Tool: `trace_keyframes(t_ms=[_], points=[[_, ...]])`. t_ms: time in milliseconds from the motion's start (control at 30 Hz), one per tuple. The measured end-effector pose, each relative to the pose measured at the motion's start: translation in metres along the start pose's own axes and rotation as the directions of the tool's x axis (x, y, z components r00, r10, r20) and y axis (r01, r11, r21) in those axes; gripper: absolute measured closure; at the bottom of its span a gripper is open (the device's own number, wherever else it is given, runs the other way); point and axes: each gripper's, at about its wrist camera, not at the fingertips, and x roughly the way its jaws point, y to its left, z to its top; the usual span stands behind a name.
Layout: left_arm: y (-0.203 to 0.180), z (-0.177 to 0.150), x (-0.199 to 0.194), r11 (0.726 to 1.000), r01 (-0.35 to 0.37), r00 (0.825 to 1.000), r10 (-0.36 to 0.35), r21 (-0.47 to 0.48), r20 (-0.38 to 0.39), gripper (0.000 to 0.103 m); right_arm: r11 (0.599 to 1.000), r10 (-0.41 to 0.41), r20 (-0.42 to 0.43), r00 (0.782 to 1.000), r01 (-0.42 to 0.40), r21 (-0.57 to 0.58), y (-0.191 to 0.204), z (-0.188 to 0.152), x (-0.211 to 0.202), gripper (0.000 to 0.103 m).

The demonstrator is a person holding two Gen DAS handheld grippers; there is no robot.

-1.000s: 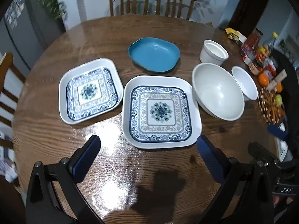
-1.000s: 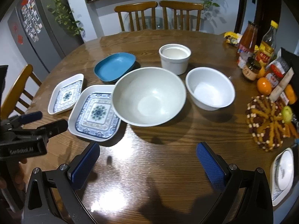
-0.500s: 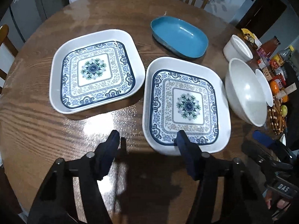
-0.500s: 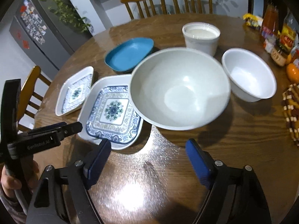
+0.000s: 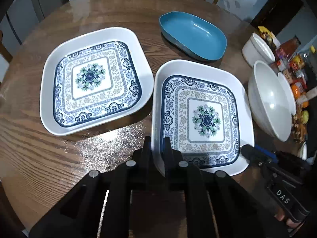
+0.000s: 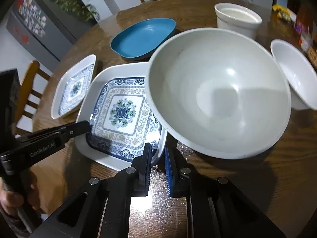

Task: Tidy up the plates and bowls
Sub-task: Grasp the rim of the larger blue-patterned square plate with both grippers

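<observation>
left wrist view. the left gripper (image 5: 157, 146) has just been closing, and its two fingers now pinch the near left rim of the near patterned plate (image 5: 202, 117), one finger outside the wall and one inside. the far patterned plate (image 5: 95, 81) lies just beside it on the wooden table (image 5: 39, 158), a narrow gap between their corners. the blue dish (image 5: 193, 36) sits beyond, and the large white bowl (image 5: 269, 103) stands at the right, close to the plate's right edge. risk: the grip takes only a thin, glossy, sloping rim at one corner, so a lift is likely to tilt the plate and let it slip out, or swing it against the far patterned plate.

right wrist view. the right gripper (image 6: 158, 154) has likewise just been closing; its fingers are nearly together at the near right corner of the same plate (image 6: 122, 113), which rests on the table under the overhanging rim of the large white bowl (image 6: 220, 93). whether the pads already press the rim cannot be told with certainty, though it appears caught between them. the small white bowl (image 6: 295, 75) touches or nearly touches the large one; the white cup (image 6: 237, 19) stands behind. risk: raising the plate straight up would strike the overhanging bowl rim and could push it into the small bowl; uneven lifting by the two hands would twist the plate free.
</observation>
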Motion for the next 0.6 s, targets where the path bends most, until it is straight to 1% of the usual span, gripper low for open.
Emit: trace_keyframes(t_ms=[133,267,367,500,600], points=[[0.004,-0.007,-0.008,1.000,0.027,1.000,-0.027,-0.013,0.005,0.095,0.999,0.033,-0.004,0.999,-0.033,-0.002,-0.001,-0.006,-0.007,0.089],[0.014,-0.030,-0.031,1.000,0.019,0.999,-0.019,-0.009,0.030,0.095,0.998,0.049,-0.006,0.999,-0.049,-0.038,0.010,-0.016,-0.020,0.089],[0.020,-0.046,-0.044,1.000,0.019,0.999,-0.018,-0.019,0.038,0.095,0.996,0.065,-0.024,0.998,-0.066,-0.063,0.019,-0.027,-0.025,0.089],[0.025,-0.066,-0.050,0.999,0.024,0.999,-0.024,-0.035,0.021,0.095,0.992,0.083,-0.070,0.994,-0.089,-0.085,0.025,-0.042,-0.023,0.089],[0.025,-0.074,-0.042,0.999,0.021,1.000,-0.021,-0.045,-0.003,0.095,0.992,0.085,-0.095,0.992,-0.094,-0.087,0.025,-0.048,-0.017,0.089]])
